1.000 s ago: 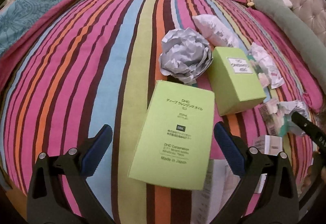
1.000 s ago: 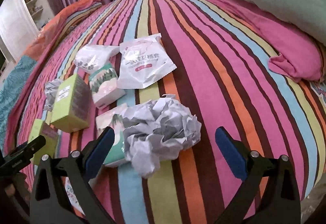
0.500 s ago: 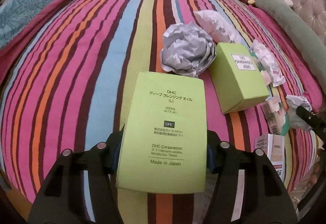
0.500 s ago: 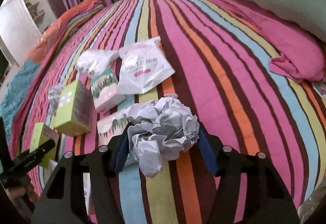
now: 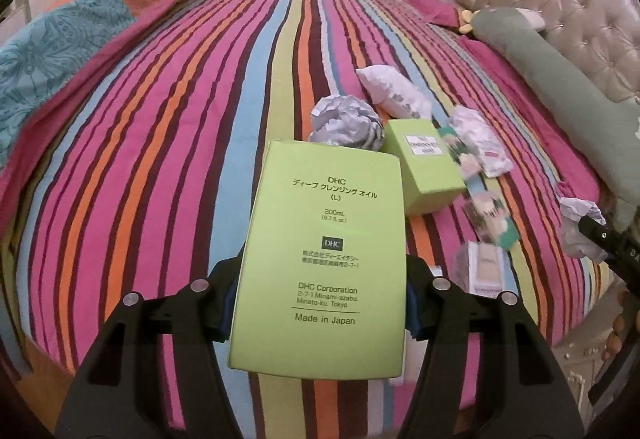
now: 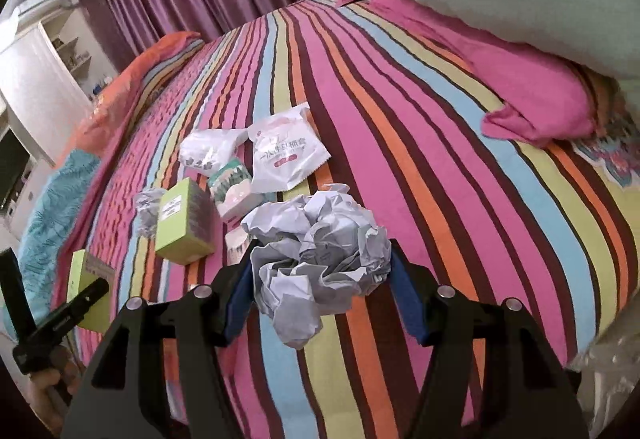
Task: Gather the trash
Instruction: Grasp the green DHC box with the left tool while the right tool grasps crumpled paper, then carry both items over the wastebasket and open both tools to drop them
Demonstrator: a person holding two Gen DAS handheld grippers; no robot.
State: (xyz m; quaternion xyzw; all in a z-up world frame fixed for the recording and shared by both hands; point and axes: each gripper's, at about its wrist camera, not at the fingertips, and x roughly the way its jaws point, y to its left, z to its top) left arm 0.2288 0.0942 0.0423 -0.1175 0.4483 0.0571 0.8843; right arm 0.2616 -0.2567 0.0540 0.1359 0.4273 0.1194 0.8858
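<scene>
Black tongs (image 5: 318,309) — blue pads (image 6: 408,303), silver screws (image 5: 441,284)

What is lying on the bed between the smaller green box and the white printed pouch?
A green-and-white patterned packet lies between the smaller green box and the white printed pouch, close against both; the right wrist view shows it best.

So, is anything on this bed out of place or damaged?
Yes: litter lies on the striped bedspread: a green box, white packets and a crumpled paper ball. Nothing looks spilled.
</scene>
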